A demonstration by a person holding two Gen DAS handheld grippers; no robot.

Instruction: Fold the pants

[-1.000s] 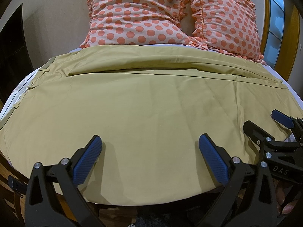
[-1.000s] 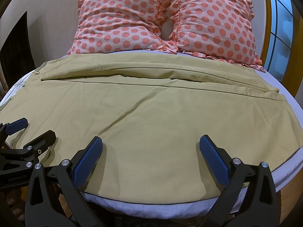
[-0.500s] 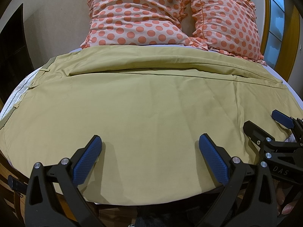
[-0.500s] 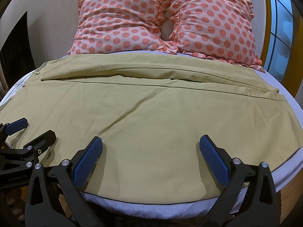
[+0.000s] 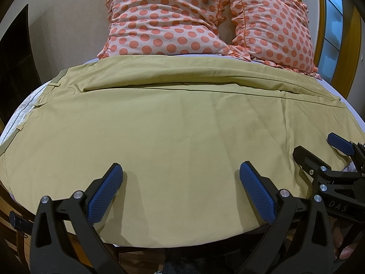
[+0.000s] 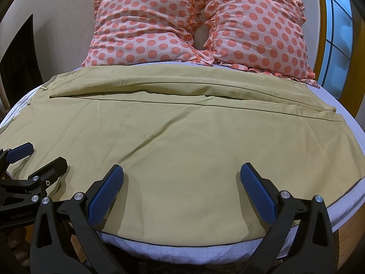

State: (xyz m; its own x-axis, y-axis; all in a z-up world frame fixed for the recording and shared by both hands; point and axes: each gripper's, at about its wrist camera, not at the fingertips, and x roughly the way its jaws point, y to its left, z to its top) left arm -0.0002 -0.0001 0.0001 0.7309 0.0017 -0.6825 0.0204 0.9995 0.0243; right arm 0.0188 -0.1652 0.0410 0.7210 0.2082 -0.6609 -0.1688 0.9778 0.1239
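Observation:
Khaki-yellow pants (image 5: 178,123) lie spread flat across the bed, waistband at the left, legs running right; they also show in the right wrist view (image 6: 182,141). One leg lies behind the other along the far side. My left gripper (image 5: 180,182) is open and empty, hovering over the near edge of the pants. My right gripper (image 6: 181,182) is open and empty over the near edge further right. Each gripper appears in the other's view: the right one at the right edge (image 5: 319,153), the left one at the left edge (image 6: 38,159).
Two pink pillows with orange dots (image 5: 173,20) (image 6: 257,27) lean at the head of the bed. The white sheet (image 6: 205,248) shows below the pants' near edge. A window with a wooden frame (image 6: 337,34) is at the right, a dark opening (image 5: 13,52) at the left.

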